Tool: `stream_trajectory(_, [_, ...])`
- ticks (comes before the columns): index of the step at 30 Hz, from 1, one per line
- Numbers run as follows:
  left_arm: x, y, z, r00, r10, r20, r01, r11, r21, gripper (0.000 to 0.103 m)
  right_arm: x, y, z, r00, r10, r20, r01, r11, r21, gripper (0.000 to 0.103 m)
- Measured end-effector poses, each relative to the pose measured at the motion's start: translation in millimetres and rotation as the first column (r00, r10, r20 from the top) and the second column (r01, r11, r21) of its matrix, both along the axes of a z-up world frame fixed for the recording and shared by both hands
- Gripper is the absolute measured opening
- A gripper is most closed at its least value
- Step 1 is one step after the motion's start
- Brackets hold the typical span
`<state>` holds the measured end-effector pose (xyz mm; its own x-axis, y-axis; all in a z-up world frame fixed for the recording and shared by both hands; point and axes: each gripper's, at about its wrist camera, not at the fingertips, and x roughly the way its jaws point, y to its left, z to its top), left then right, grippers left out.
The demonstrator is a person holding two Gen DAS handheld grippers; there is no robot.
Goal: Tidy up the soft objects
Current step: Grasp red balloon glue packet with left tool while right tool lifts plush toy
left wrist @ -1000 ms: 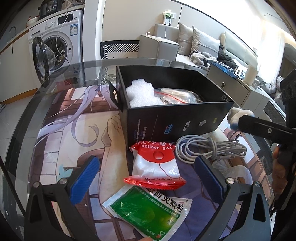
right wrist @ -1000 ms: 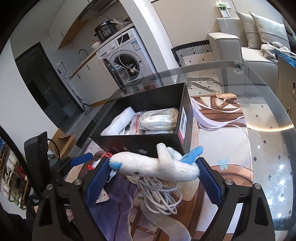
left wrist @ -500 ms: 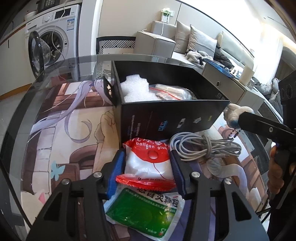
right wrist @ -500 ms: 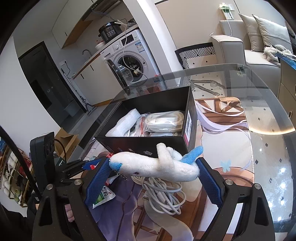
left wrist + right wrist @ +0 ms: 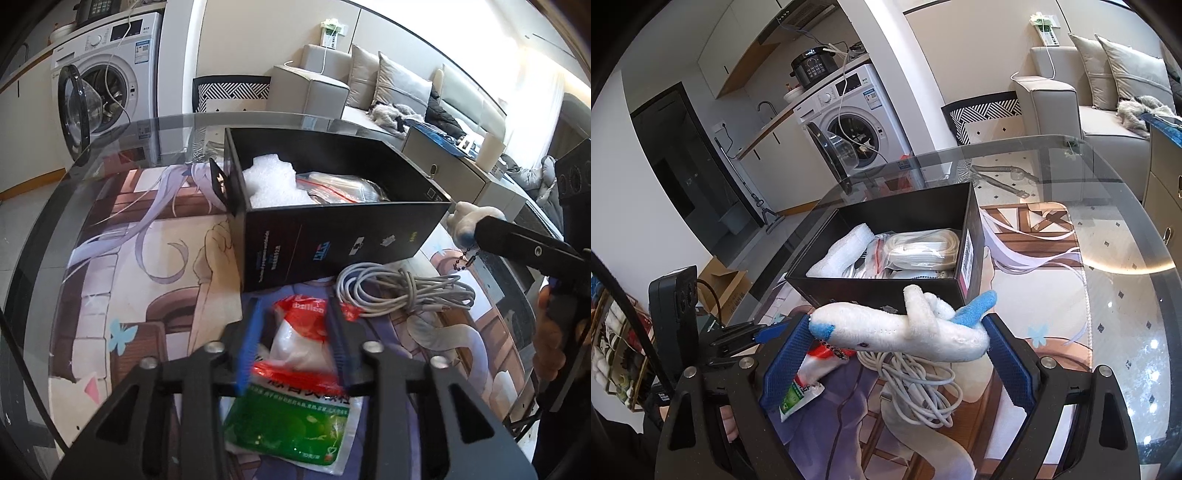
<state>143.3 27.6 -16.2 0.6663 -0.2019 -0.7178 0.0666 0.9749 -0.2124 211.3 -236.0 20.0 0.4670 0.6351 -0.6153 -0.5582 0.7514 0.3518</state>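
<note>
Left wrist view: left hand-held gripper [image 5: 293, 332] just closed, pinching balloon-glue bag [image 5: 300, 334] in front of black box [image 5: 332, 240]. Right hand-held gripper [image 5: 897, 345] clamps plush plane [image 5: 901, 328] near box front.

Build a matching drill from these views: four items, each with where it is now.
1 plush plane
2 balloon-glue bag
3 cable
4 foam sheet

A in the black box
B in the right gripper
C loose on the mat, before the box
D in the left gripper, whose jaws have just been closing

Pairs: 1-B, 2-D, 3-C, 4-A
</note>
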Motion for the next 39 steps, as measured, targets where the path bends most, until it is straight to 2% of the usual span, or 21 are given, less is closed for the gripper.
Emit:
stream_trajectory(1, [-0.5,-0.5,-0.1,1.0,-0.001,-0.002,0.001,1.0,-0.006,0.054,-0.1,-0.3,0.0,1.0,0.0,-0.001,0.0,1.0,0.0,0.093])
stream_trajectory(2, [-0.8,-0.5,0.4,1.0,-0.006,-0.002,0.006,1.0,-0.022,0.056,-0.5,-0.4,0.1,1.0,0.0,0.0,0.0,1.0,-0.001,0.093])
stream_trajectory(4, [-1.1,-1.8,0.4,1.0,-0.023,-0.005,0.022,0.999,-0.038,0.057,0.7,-0.3,-0.3,1.0,0.001,0.0,-0.001,1.0,-0.001,0.093])
stream_trajectory(12, [1.9,-15.8,-12.5,0.998,-0.052,-0.045,0.052,0.999,-0.001,0.059,0.4,-0.5,-0.4,1.0,0.0,-0.003,0.0,1.0,-0.002,0.093])
stream_trajectory(15, [1.9,-15.3,-13.4,0.997,-0.063,-0.038,0.063,0.998,-0.004,0.043,2.2,-0.6,-1.5,1.0,-0.001,-0.007,0.001,1.0,-0.003,0.093])
stream_trajectory(17, [0.4,-15.4,-12.1,0.997,-0.067,-0.03,0.067,0.998,-0.006,0.043,2.5,-0.6,-1.6,1.0,-0.001,-0.007,0.001,1.0,-0.004,0.093])
stream_trajectory(27, [-11.6,-13.7,12.3,0.995,-0.08,0.059,0.081,0.996,-0.026,0.043,-2.5,-1.2,6.1,1.0,0.01,0.026,-0.01,1.0,0.0,0.093])
stream_trajectory(39, [-15.7,-2.4,53.2,0.981,-0.06,0.182,0.068,0.997,-0.04,0.043,-15.0,-8.7,31.5,0.991,0.058,0.121,-0.068,0.994,0.08,0.093])
